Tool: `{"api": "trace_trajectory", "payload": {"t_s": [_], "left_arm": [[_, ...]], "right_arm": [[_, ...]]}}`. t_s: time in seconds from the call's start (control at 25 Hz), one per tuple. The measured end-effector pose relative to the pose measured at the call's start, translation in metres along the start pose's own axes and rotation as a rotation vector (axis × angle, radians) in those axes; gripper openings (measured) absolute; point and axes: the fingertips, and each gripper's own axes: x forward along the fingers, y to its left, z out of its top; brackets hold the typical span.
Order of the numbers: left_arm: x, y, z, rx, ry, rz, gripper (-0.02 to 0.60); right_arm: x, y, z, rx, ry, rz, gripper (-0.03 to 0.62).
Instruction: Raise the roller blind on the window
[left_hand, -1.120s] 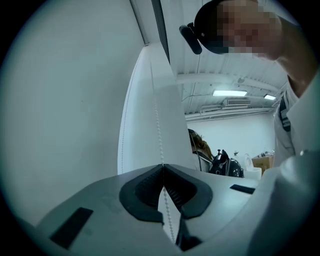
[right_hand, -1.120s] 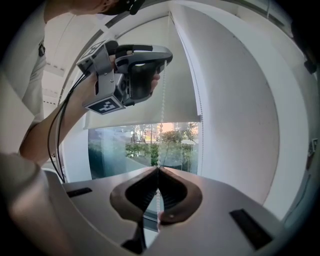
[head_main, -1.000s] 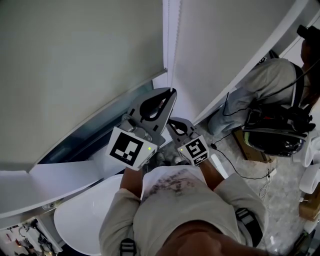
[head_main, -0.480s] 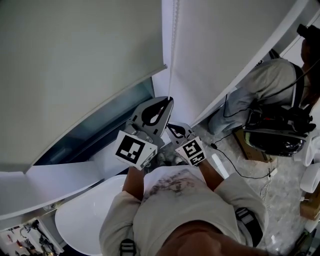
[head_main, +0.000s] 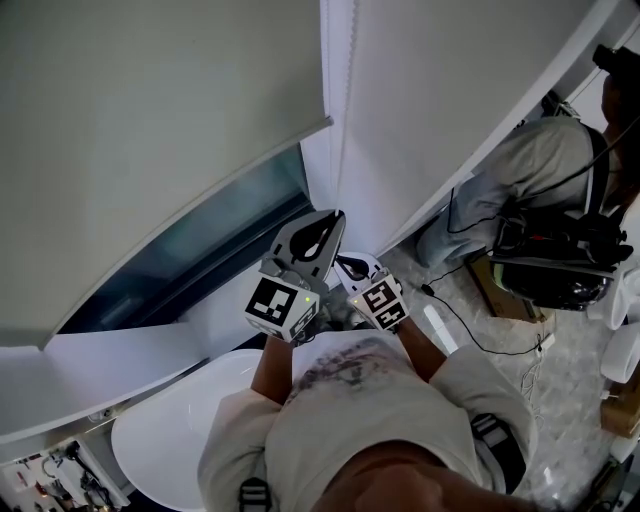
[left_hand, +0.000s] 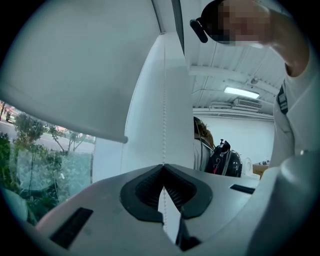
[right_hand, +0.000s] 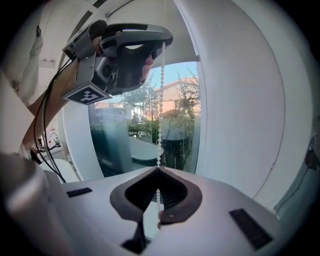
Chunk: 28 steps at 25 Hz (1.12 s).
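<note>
The grey roller blind (head_main: 150, 120) covers the upper window, with its bottom bar (left_hand: 65, 127) above a strip of bare glass (head_main: 200, 235). A white bead chain (head_main: 345, 120) hangs beside the blind along the white frame. My left gripper (head_main: 338, 213) is shut on that chain (left_hand: 164, 100), which passes through its closed tips (left_hand: 163, 165). Just below it, my right gripper (head_main: 342, 260) is shut on the same chain (right_hand: 160, 110). The right gripper view shows the left gripper (right_hand: 163, 42) above, pinching the chain.
A person (head_main: 520, 170) sits on the floor at the right beside a black bag (head_main: 550, 270), with cables (head_main: 470, 320) trailing across the floor. A white round table (head_main: 180, 440) stands below the window sill (head_main: 120, 360).
Both grippers have come down along the chain, the left one by more. The blind's bottom bar has risen and more glass shows under it.
</note>
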Motion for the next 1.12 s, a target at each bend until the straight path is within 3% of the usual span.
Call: {"api": "trace_trajectory", "payload": {"t_s": [1.12], "left_arm": [[-0.006, -0.003, -0.085, -0.098, 0.117, 0.028, 0.008]], "right_arm": [[0.029, -0.001, -0.077, 0.062, 0.17, 0.03, 0.061]]}}
